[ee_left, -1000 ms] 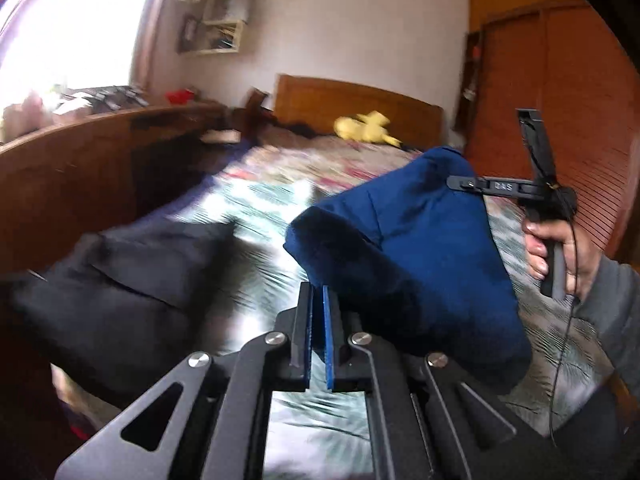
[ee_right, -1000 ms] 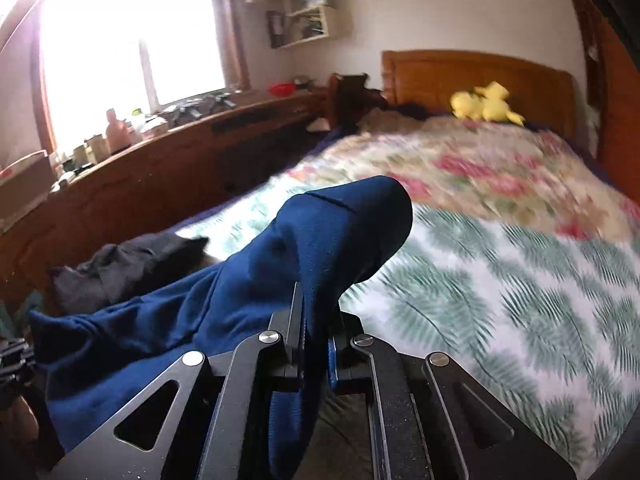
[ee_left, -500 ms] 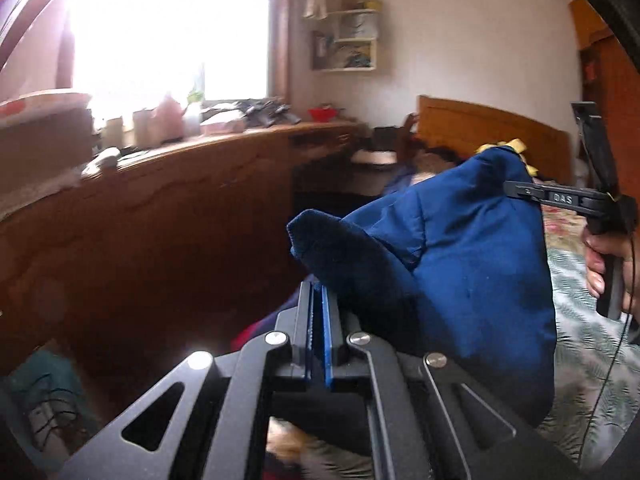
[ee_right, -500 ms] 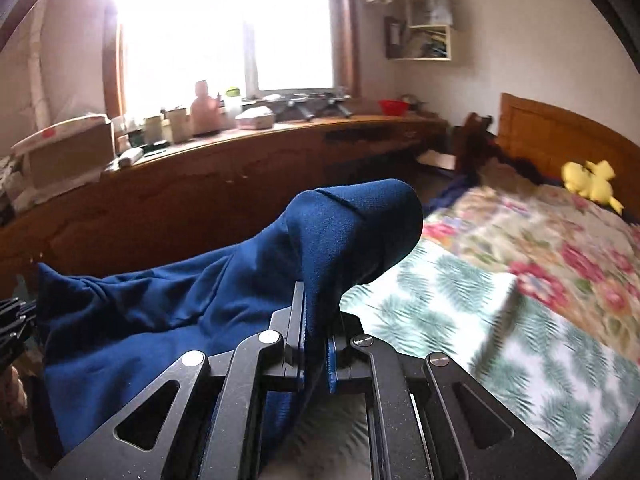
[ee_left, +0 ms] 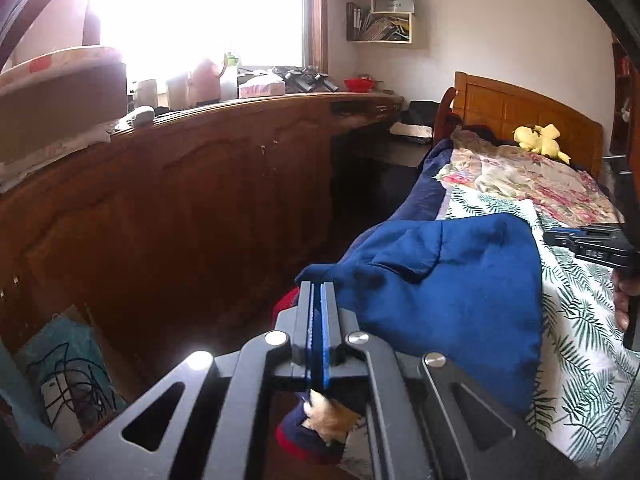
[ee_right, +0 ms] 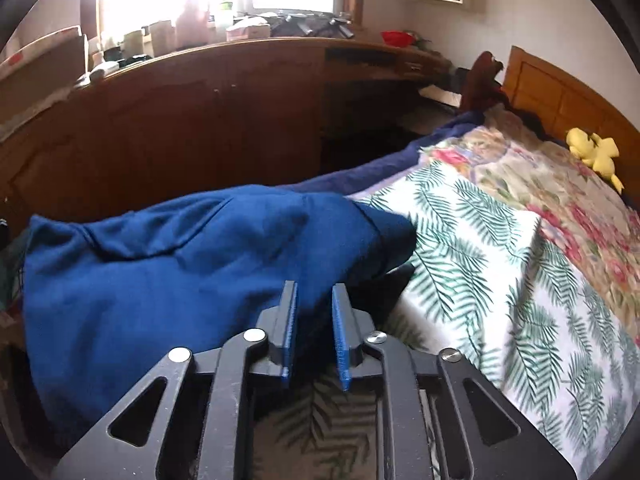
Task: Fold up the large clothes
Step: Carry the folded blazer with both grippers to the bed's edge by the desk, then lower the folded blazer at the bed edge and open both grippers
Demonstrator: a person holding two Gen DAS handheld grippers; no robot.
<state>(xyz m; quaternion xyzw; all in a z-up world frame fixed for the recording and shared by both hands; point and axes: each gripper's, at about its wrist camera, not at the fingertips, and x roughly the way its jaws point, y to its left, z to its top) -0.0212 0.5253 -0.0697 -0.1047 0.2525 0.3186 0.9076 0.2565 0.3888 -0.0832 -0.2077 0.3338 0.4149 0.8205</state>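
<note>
Hanging in a bunched fold over the near corner of the bed point(ee_right: 500, 264), the blue garment point(ee_left: 452, 292) spills from the fern-print sheet down past the mattress edge toward the dark gap beside it. The left gripper point(ee_left: 318, 286) is clamped tight on one corner of the cloth, its blue pads pressed together with the fabric pinched between them, and the rest of the garment drapes away to the right of it. The right gripper point(ee_right: 314, 288) has just been opening: its jaws stand a little apart, the cloth lies at and just beyond their tips, and the pads no longer press on it. In the left wrist view the right gripper shows at the frame's right edge, black, with a hand point(ee_left: 624, 304) wrapped round its handle, just beside the garment's far end. A seam or pocket line crosses the upper face of the cloth. Below the left gripper a foot in a red-trimmed slipper point(ee_left: 316, 436) shows over the floor. Farther up the bed a floral quilt point(ee_right: 560, 192) covers the mattress, and a yellow plush toy point(ee_right: 596, 152) lies near the wooden headboard point(ee_left: 520, 108). Along the left of the room runs a long dark wooden cabinet point(ee_left: 180, 200); its worktop carries bottles, cups, a tissue box and a red bowl point(ee_left: 360, 85) under a bright window. A wall shelf point(ee_left: 384, 16) with books and a bag hangs in the corner. A box of cables point(ee_left: 68, 384) sits on the floor at the cabinet's foot.
</note>
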